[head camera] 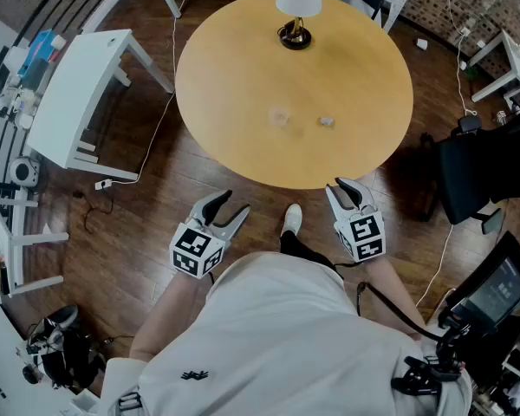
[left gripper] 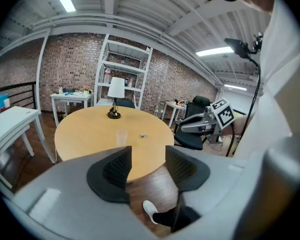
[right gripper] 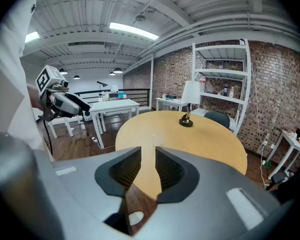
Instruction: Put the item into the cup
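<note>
Hovering short of the round bench (head camera: 225, 76), both tongs hang over the wooden floor (head camera: 156, 198), off its near edge. I see the left tongs (head camera: 232, 204) spread wide, with nothing between the jaws. The right tongs (head camera: 342, 186) stand parted by a narrower gap, also empty. The small pale item (head camera: 327, 121) lies on the bench top towards the middle. It is near the clear cup (head camera: 280, 117), which stands upright to its left, and the two are apart. A lamp (head camera: 296, 7) stands at the far edge. The person's white shoe (head camera: 292, 219) shows between the tongs.
</note>
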{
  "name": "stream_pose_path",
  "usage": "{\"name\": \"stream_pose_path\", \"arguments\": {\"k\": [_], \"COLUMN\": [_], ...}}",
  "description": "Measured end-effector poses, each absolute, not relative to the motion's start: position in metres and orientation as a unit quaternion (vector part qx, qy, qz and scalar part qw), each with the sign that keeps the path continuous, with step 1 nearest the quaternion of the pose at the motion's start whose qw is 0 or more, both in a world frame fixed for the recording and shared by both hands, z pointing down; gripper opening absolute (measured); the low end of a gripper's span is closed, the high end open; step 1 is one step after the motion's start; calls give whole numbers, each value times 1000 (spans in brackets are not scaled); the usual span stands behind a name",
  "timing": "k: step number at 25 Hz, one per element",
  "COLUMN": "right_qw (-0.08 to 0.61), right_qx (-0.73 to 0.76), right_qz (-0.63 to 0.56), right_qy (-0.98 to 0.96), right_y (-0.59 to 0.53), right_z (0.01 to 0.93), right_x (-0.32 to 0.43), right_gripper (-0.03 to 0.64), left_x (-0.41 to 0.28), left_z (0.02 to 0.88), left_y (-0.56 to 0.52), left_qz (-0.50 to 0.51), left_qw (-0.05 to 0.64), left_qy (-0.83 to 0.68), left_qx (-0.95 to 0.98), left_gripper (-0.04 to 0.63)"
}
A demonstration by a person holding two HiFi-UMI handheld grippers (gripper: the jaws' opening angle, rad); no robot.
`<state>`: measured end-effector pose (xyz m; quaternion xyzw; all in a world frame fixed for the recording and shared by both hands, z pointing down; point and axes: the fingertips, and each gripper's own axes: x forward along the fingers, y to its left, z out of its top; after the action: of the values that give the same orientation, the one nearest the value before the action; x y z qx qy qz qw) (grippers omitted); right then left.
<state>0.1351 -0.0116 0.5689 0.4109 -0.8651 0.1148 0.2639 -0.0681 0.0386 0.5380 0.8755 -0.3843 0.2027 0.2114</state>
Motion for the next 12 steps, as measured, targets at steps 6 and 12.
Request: {"name": "stream_pose_path", "arguments": {"k": [6,12], "right_qw": [290,317], "right_qx": [413,426], "right_qz": [112,113], "right_qy": [-856,-840], "right_y": [-86,-130], "right_z": [596,621], "right_x": [172,170], "right_gripper": [94,108], "left_x": [-35,-46], "left_z": [531,541], "left_y": [-47,-87], "left_qz": [199,199], "left_qw": [197,211], "left_qy": [-384,-368], "left_qx": [880,884], "left_gripper": [181,181]}}
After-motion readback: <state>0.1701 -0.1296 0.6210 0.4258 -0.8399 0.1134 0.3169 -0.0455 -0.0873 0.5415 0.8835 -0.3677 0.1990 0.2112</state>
